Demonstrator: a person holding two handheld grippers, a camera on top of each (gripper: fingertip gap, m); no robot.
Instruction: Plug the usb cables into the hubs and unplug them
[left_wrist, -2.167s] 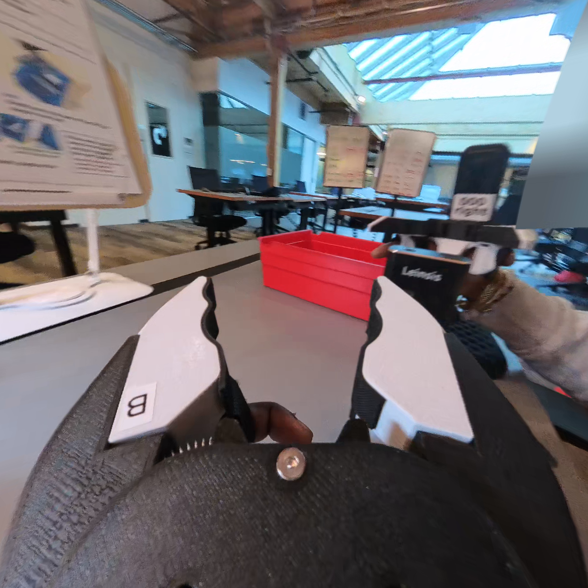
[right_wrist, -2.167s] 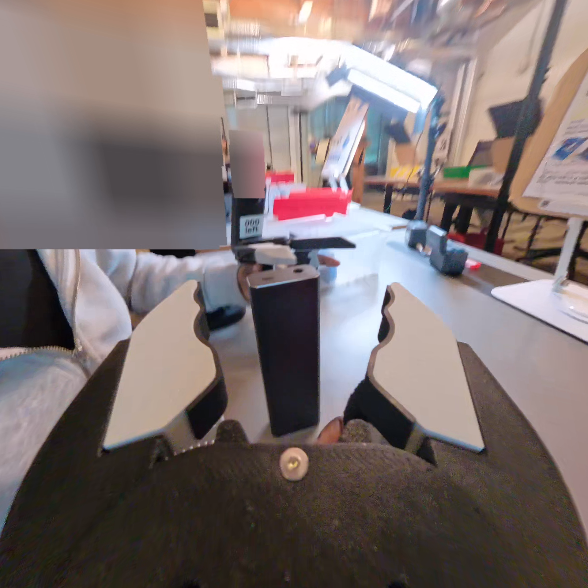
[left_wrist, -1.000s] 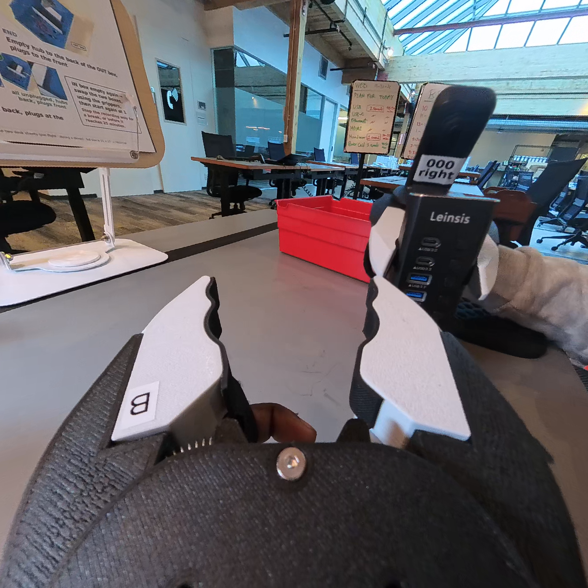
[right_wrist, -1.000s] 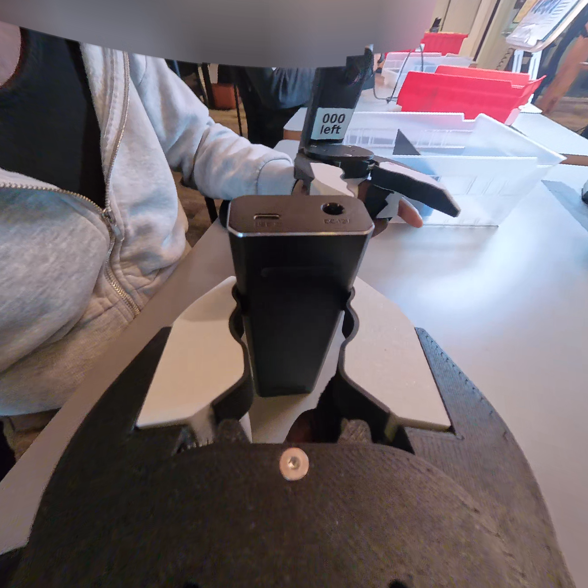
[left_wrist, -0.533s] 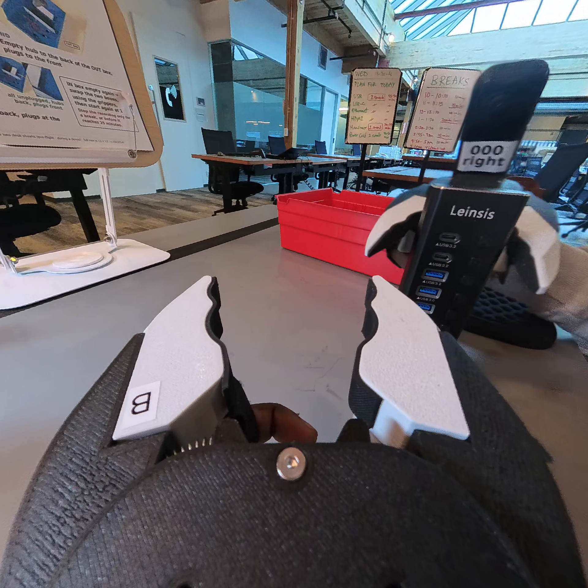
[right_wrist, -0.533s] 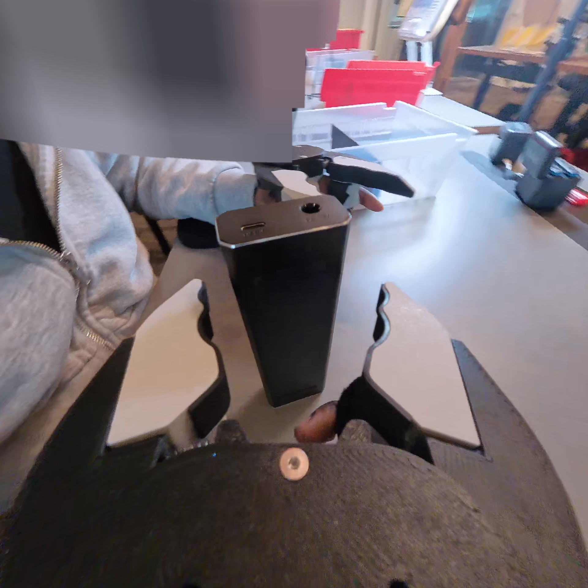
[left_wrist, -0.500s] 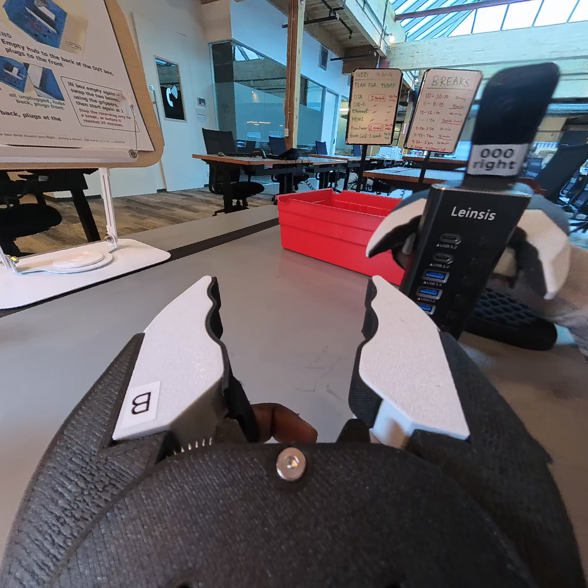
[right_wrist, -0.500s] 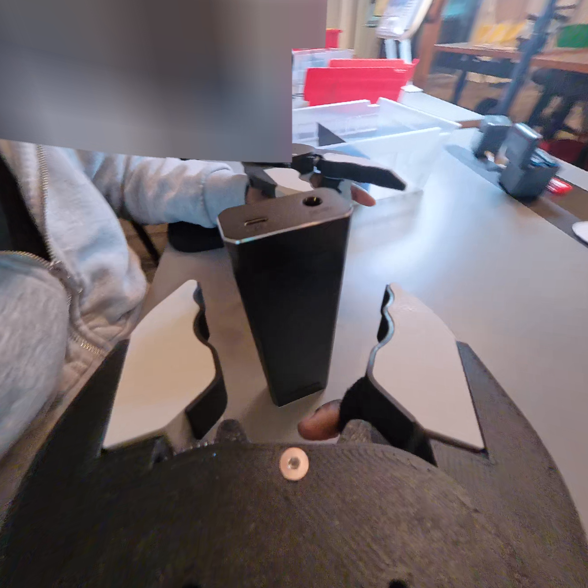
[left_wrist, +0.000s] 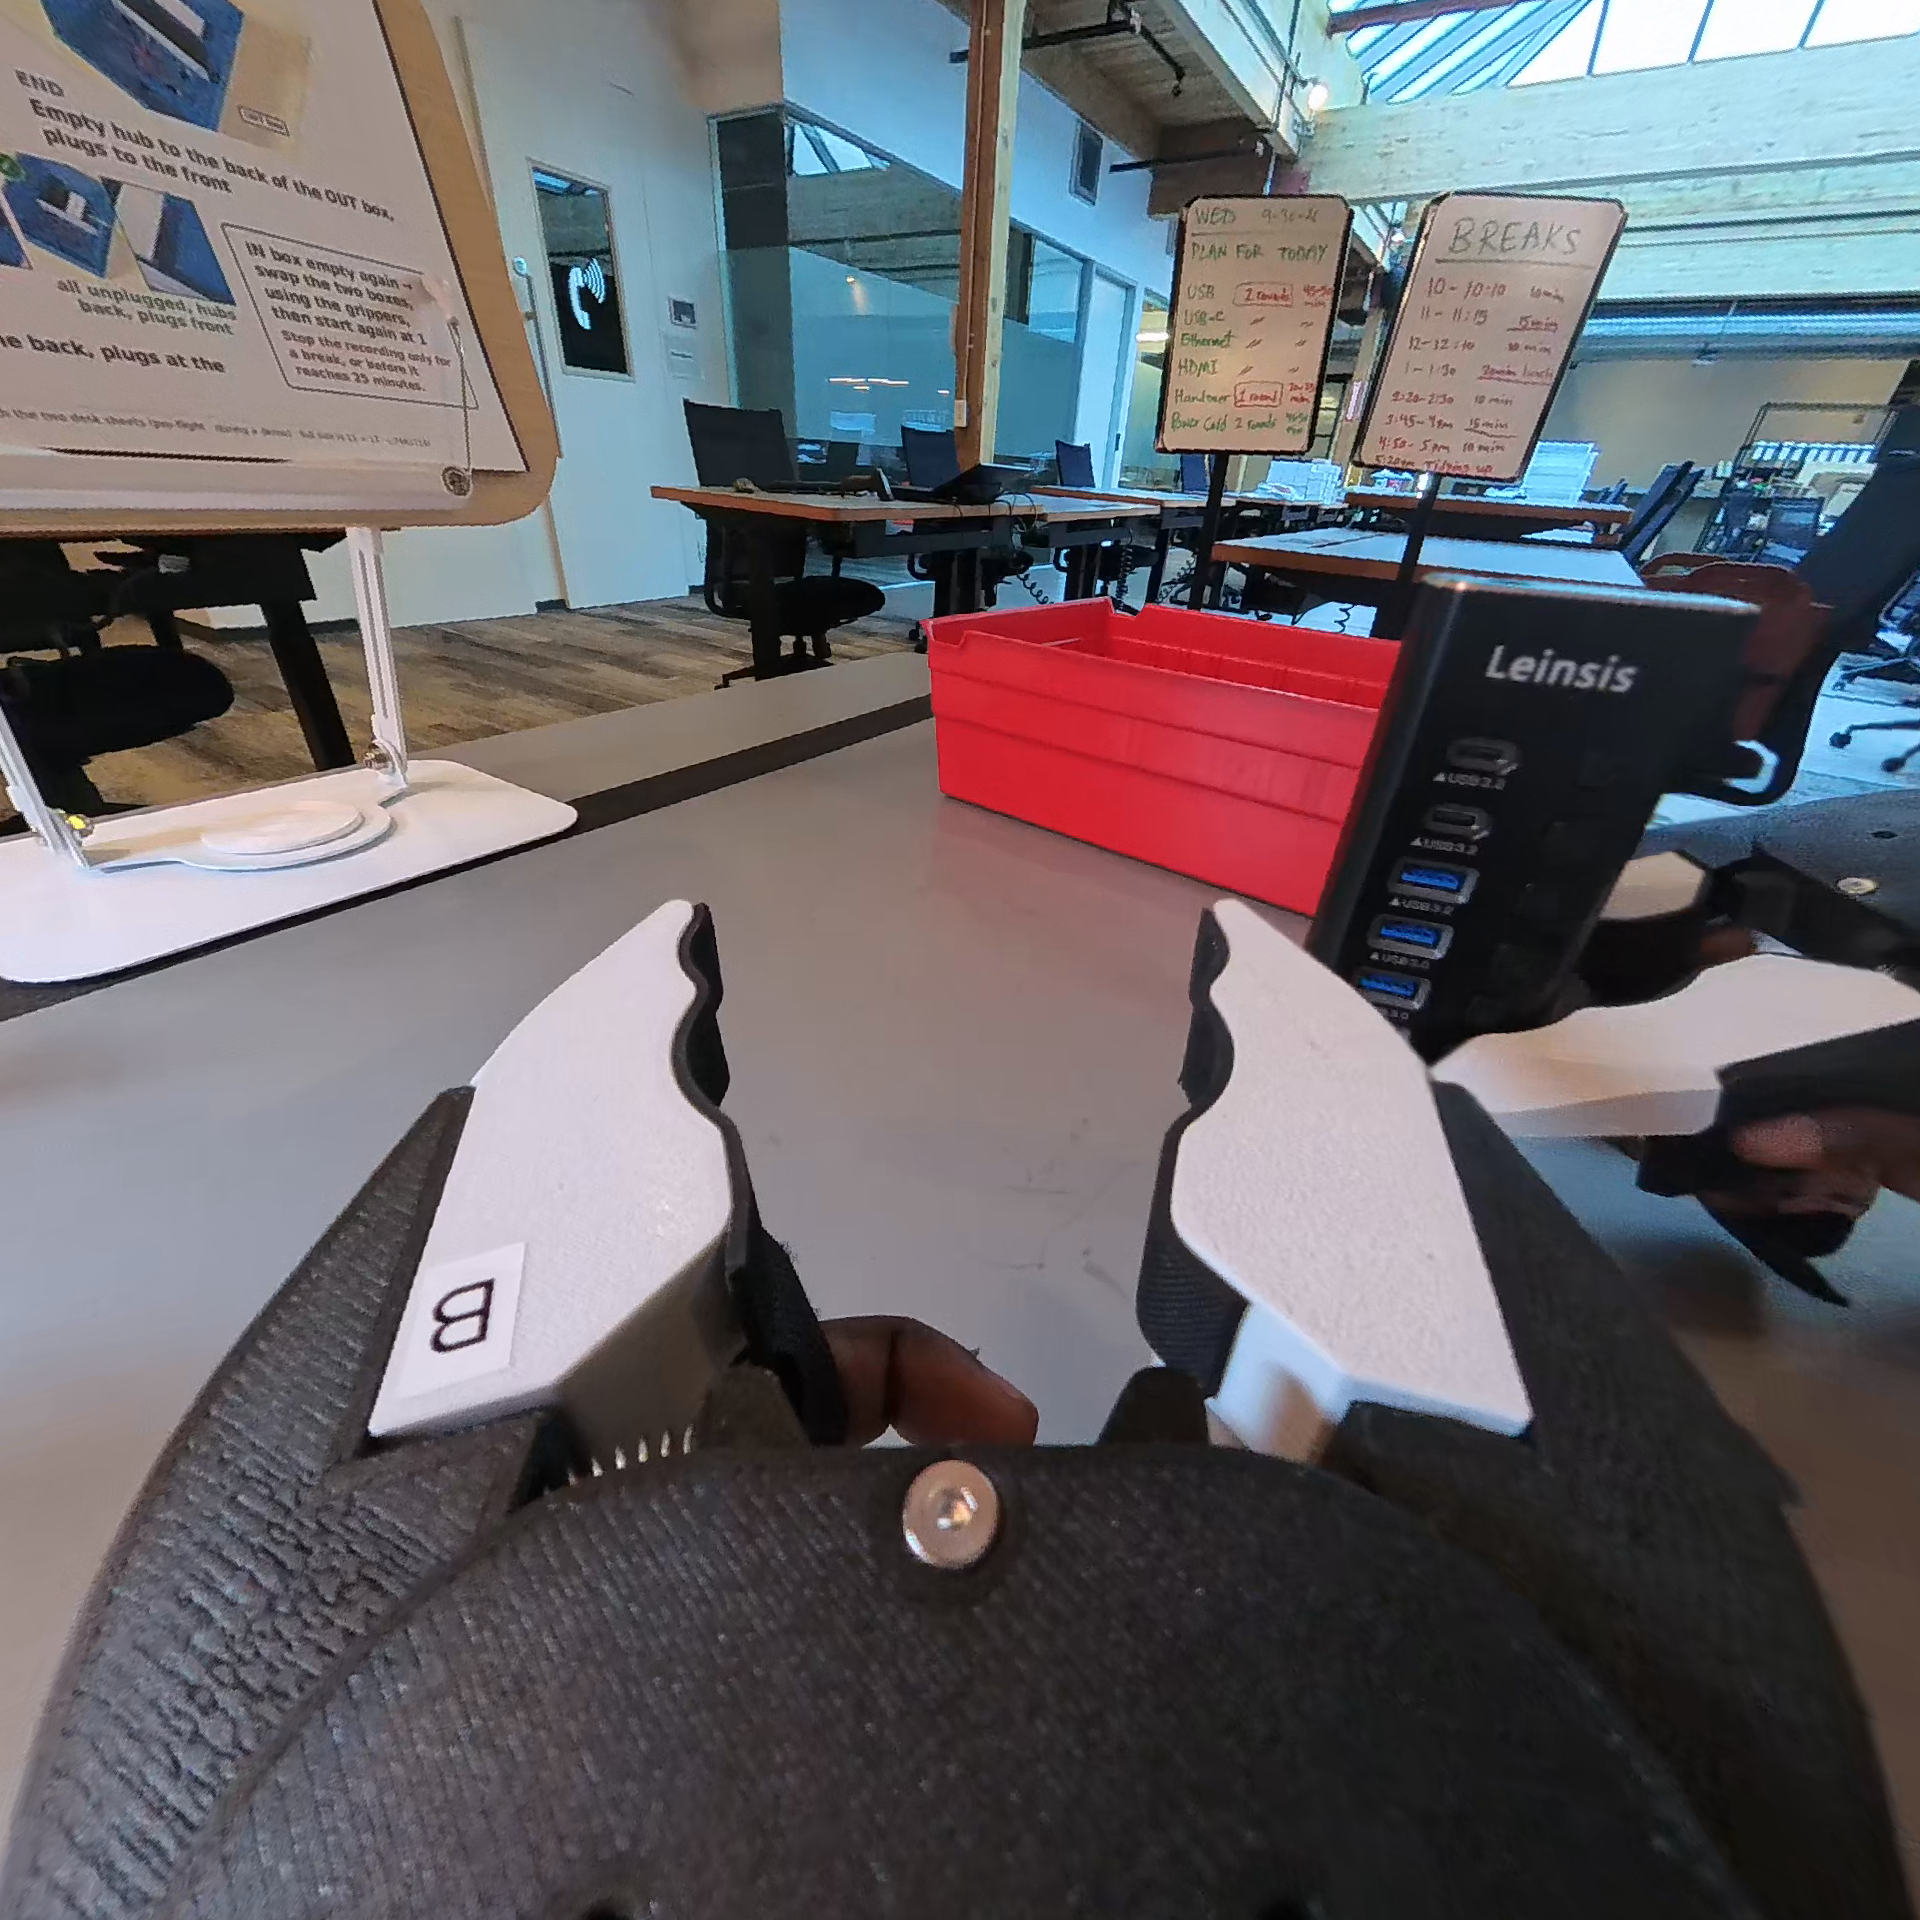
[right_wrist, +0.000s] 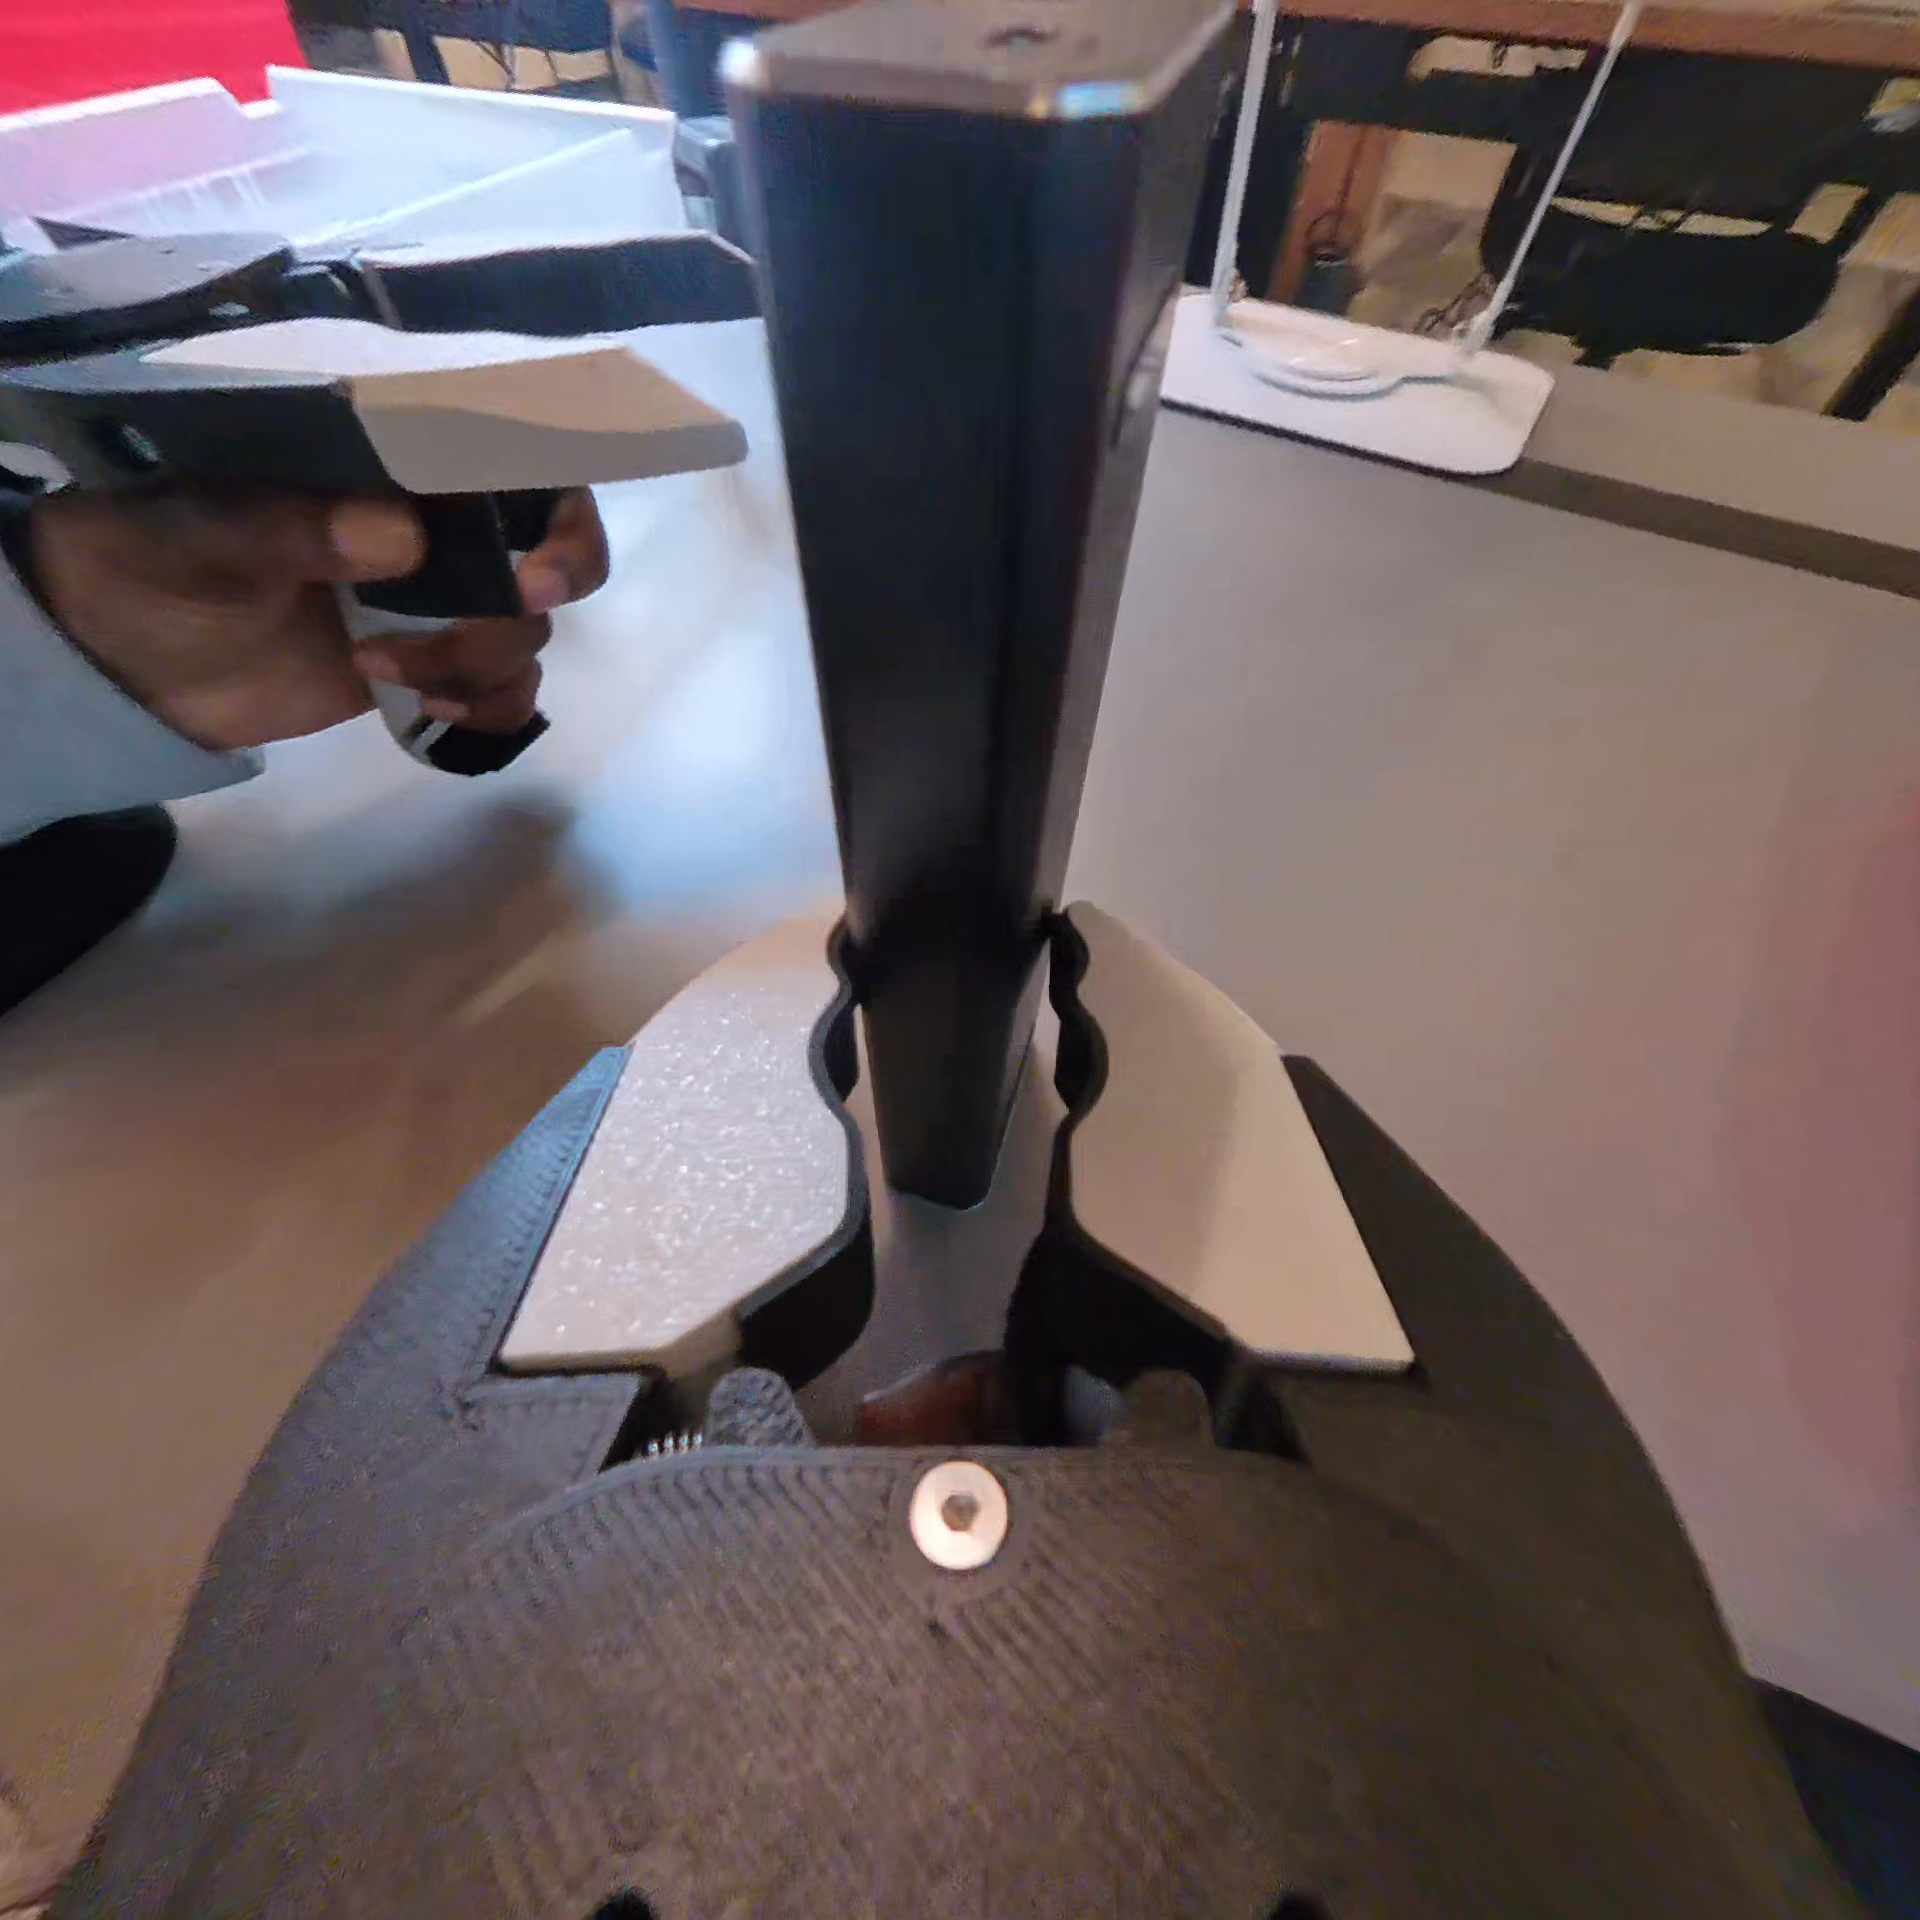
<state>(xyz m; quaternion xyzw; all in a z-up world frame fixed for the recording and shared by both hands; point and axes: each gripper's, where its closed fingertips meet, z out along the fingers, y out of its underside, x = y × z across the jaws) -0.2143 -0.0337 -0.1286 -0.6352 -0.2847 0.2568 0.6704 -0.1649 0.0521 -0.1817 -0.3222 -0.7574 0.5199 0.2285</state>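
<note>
A black USB hub stands upright on the grey table, right of my left gripper, with its ports facing that gripper. My left gripper is open and empty, just above the table. In the right wrist view my right gripper is shut on the lower part of the hub. My left gripper shows there to the left of the hub, held in a hand. No USB cable is in view.
A red bin stands behind the hub. A white stand base with an instruction board is at the far left. A clear bin sits behind my left gripper. Desks, chairs and whiteboards fill the background.
My right gripper let go of the hub, swung round it and has shut on its lower part from another side. My left gripper has stayed open and nearly still.
</note>
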